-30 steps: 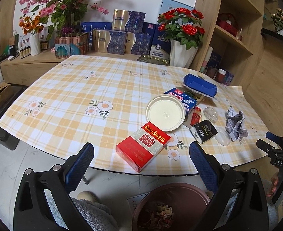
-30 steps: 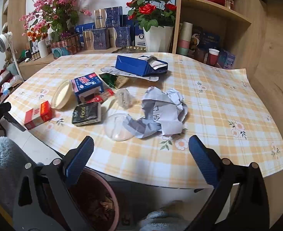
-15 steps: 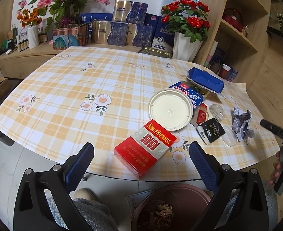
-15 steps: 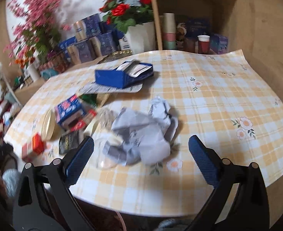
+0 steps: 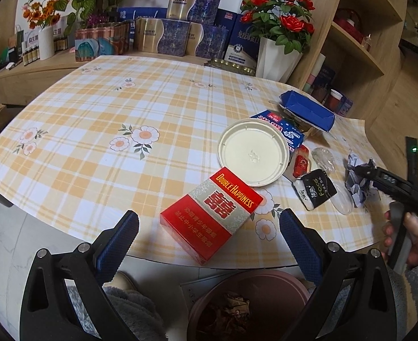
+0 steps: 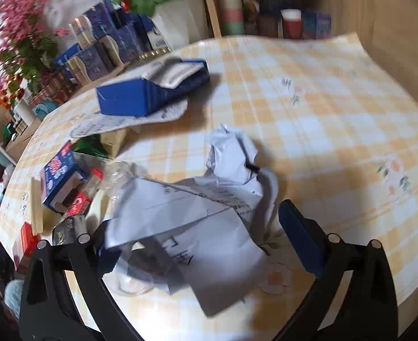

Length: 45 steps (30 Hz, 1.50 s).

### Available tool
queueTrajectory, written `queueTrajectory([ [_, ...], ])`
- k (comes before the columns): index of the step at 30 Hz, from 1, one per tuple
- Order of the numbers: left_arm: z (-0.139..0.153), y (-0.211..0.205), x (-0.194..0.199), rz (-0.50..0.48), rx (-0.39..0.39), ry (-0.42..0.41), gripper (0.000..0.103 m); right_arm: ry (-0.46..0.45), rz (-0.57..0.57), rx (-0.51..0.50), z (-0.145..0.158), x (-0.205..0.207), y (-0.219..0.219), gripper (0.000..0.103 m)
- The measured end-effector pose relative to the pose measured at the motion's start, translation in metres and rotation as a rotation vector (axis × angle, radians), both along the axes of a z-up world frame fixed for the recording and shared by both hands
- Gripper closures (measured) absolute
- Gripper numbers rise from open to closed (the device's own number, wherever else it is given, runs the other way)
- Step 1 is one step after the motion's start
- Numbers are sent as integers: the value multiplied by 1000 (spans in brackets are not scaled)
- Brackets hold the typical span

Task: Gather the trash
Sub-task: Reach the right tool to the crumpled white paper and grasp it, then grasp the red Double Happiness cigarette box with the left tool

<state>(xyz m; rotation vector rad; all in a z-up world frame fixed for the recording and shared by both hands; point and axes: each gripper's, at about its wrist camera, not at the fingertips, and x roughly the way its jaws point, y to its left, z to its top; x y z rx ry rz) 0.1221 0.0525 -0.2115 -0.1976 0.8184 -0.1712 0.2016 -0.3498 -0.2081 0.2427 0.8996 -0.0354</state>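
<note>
Since a second ago the right gripper (image 6: 200, 241) has closed in on the crumpled paper (image 6: 197, 213), which now lies on the worktop (image 6: 322, 108) between its wide-open jaws, the left pad partly hidden behind the sheet. Over at the near edge, the left gripper (image 5: 209, 233) has also edged forward, its jaws spread wide and empty on either side of the red cigarette box (image 5: 211, 213), which rests beside the white lid (image 5: 253, 155). A brown bin (image 5: 248, 301) with dry scraps sits on the floor just below.
</note>
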Motion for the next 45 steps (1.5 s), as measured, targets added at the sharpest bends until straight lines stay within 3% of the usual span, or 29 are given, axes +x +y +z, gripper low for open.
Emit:
queueTrajectory([
  [1, 0, 0, 0, 0, -6, 4, 6, 9, -8, -3, -3, 1, 0, 20],
  [3, -1, -1, 2, -2, -19, 12, 6, 17, -34, -12, -7, 2, -1, 30],
  [7, -3, -5, 5, -22, -8, 16, 6, -30, -35, 4, 2, -8, -2, 46],
  [13, -5, -16, 20, -143, 94, 11, 6, -119, -7, -8, 27, -27, 6, 48],
  [18, -16, -20, 43, -258, 165, 64, 6, -165, 1, 7, 39, -45, 10, 50],
  [22, -31, -26, 60, -355, 241, 131, 17, -177, 13, -11, 42, -53, 13, 50],
  [28, -38, -32, 67, -401, 306, 142, 19, -187, 7, 5, 46, -65, 13, 50],
  [30, -37, -32, 68, -404, 304, 134, 26, -188, 5, 7, 46, -68, 13, 50],
  [32, -34, -32, 67, -400, 295, 121, 45, -190, 5, 11, 46, -73, 14, 50],
  [38, -19, -29, 56, -363, 258, 82, 46, -204, 23, 26, 50, -86, 22, 50],
  [45, 11, -23, 6, -287, 62, -16, 46, -232, 92, 53, 58, -108, 42, 50],
])
